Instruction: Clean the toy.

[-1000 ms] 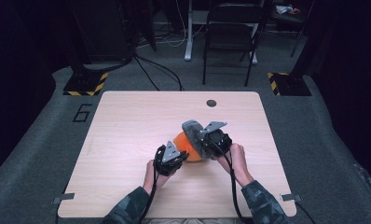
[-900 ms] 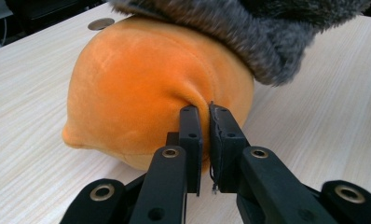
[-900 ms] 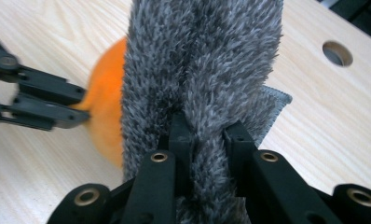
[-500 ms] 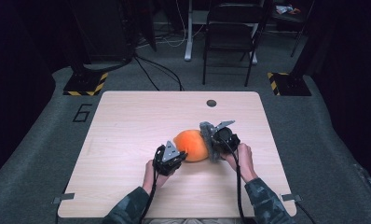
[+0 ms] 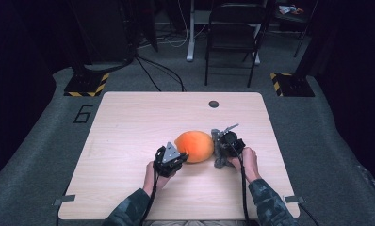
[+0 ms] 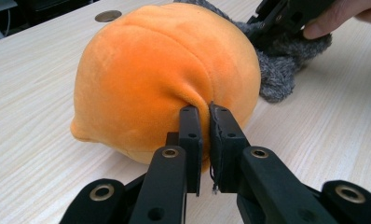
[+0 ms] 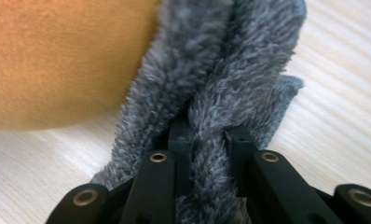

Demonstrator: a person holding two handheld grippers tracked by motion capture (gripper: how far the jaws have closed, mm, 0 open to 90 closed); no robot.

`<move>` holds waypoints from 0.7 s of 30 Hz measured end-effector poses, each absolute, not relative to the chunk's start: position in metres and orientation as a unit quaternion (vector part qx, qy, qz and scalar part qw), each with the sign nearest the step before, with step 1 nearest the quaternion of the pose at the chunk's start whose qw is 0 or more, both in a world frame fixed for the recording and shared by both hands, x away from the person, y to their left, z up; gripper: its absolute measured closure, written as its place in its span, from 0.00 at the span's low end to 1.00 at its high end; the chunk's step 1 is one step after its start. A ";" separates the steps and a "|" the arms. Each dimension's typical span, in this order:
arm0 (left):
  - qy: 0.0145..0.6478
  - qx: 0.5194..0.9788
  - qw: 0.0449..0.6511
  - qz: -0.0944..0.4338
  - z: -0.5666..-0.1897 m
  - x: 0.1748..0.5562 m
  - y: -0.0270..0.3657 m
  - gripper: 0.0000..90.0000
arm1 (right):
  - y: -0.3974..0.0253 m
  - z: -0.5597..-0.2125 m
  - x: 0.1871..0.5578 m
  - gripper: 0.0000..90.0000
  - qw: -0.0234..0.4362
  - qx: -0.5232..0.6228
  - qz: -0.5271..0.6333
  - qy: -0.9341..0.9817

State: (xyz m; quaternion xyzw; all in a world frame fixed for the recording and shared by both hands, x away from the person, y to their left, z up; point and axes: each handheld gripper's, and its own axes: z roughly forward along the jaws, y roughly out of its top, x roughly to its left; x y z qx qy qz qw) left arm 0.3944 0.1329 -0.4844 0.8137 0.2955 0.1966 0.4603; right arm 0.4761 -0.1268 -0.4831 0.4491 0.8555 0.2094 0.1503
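An orange plush toy [image 5: 195,146] lies on the wooden table [image 5: 129,122], with a grey furry part [image 5: 219,161] at its right side. My left gripper [image 5: 180,156] is at the toy's left front, shut on a pinch of the orange fabric [image 6: 205,108]. My right gripper [image 5: 219,147] sits at the toy's right, shut on a fold of the grey fur [image 7: 207,130]. In the right gripper view the orange body [image 7: 58,60] sits at upper left behind the fur. The left gripper view also shows the other hand [image 6: 342,16] and grey fur [image 6: 281,65] at upper right.
A round grommet hole [image 5: 214,104] sits near the table's far edge. A folding chair [image 5: 232,37] and a desk leg [image 5: 191,33] stand beyond the table on the grey floor. A "6" is marked on the floor [image 5: 83,113] at left.
The right gripper has lowered with the grey fur, from above the toy down to the table at its right side. The left gripper has stayed on the orange fabric.
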 end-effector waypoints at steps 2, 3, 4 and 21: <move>0.296 0.813 0.461 0.197 -0.485 0.395 0.133 0.93 | -0.130 -0.477 0.475 0.85 0.156 0.448 0.212 0.855; 0.296 0.813 0.460 0.197 -0.485 0.395 0.134 0.93 | -0.131 -0.474 0.476 0.85 0.156 0.448 0.214 0.854; 0.295 0.814 0.460 0.198 -0.485 0.395 0.134 0.93 | -0.133 -0.467 0.475 0.85 0.157 0.449 0.224 0.850; 0.295 0.814 0.460 0.196 -0.485 0.396 0.136 0.92 | -0.091 -0.405 0.439 0.85 0.202 0.348 0.311 0.861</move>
